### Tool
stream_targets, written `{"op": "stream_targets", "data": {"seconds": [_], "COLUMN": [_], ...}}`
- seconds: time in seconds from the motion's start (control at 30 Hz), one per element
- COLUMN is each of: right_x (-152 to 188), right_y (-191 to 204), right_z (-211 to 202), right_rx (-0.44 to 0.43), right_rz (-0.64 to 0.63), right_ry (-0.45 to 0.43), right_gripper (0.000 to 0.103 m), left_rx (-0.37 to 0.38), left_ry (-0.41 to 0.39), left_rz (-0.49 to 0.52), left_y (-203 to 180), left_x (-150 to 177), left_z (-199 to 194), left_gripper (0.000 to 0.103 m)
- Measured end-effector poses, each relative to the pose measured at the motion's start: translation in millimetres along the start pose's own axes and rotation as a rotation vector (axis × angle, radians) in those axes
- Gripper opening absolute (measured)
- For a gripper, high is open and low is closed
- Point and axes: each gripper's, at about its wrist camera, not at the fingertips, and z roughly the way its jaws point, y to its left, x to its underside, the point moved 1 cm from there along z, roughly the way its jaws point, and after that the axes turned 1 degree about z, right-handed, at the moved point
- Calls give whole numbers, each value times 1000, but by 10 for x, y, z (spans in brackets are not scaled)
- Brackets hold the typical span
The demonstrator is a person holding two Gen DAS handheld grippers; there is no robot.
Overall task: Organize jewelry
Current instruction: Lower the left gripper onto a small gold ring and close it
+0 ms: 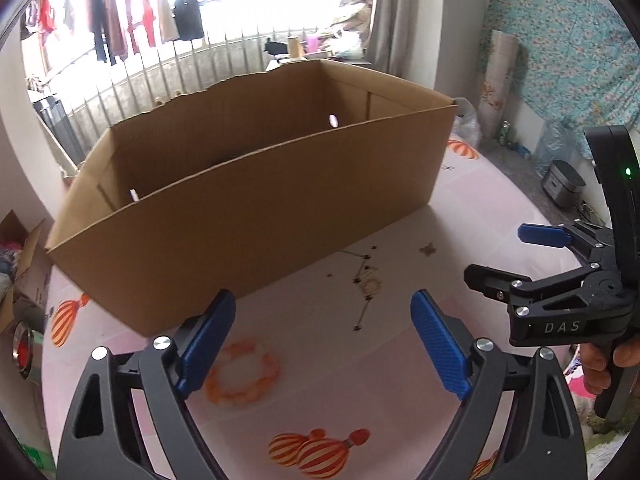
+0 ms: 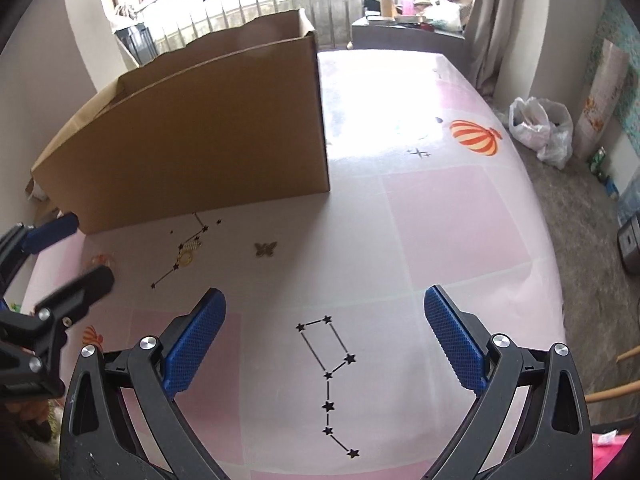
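A pink checked cloth [image 2: 440, 208] printed with striped balloons and black star patterns covers the counter. An open cardboard box [image 1: 248, 208] stands on it toward the window. Just in front of the box lie the jewelry pieces: a butterfly charm [image 2: 265, 249] and, a little to its left, a small gold ring piece [image 2: 186, 257] with another gold bit touching it, too small to make out. The left gripper [image 1: 320, 344] hangs above the cloth near the box with jaws spread wide and nothing between them. The right gripper [image 2: 324, 344] hovers beside it, jaws also wide apart and bare. Behind, a railing [image 1: 168, 68] runs along a bright window with clothes [image 1: 132, 12] hung above. To the right are a curtain [image 2: 496, 20], a plastic bag [image 2: 540, 128] on the grey floor, and a floral sheet [image 1: 560, 60] on the wall.
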Motion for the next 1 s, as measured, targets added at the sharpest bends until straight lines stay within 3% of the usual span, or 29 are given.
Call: {"op": "stream_targets", "data": {"seconds": [0.1, 0.17, 0.4, 0.5, 0.83, 0.9, 1.0], "right_x": [-11, -10, -58, -93, -139, -137, -143], "right_y": [-60, -74, -130, -139, -139, -131, -128], "right_z": [-27, -33, 73, 111, 189, 173, 139], "right_rx": [4, 16, 1, 0, 10, 11, 15], "right_rz": [23, 30, 61, 60, 50, 53, 57], "right_ry": [-11, -13, 5, 7, 15, 12, 2], "right_gripper": [93, 86, 77, 76, 73, 73, 72], "left_rx": [70, 98, 97, 77, 62, 58, 52], "left_ry": [25, 41, 108, 138, 151, 140, 127], "left_rz": [5, 16, 37, 56, 94, 103, 120], "left_y": [-127, -189, -273, -289, -265, -271, -326], "left_x": [-69, -96, -146, -144, -103, -77, -33], "left_z": [134, 213, 443, 508, 601, 610, 606], "left_gripper": [67, 57, 28, 19, 17, 11, 11]}}
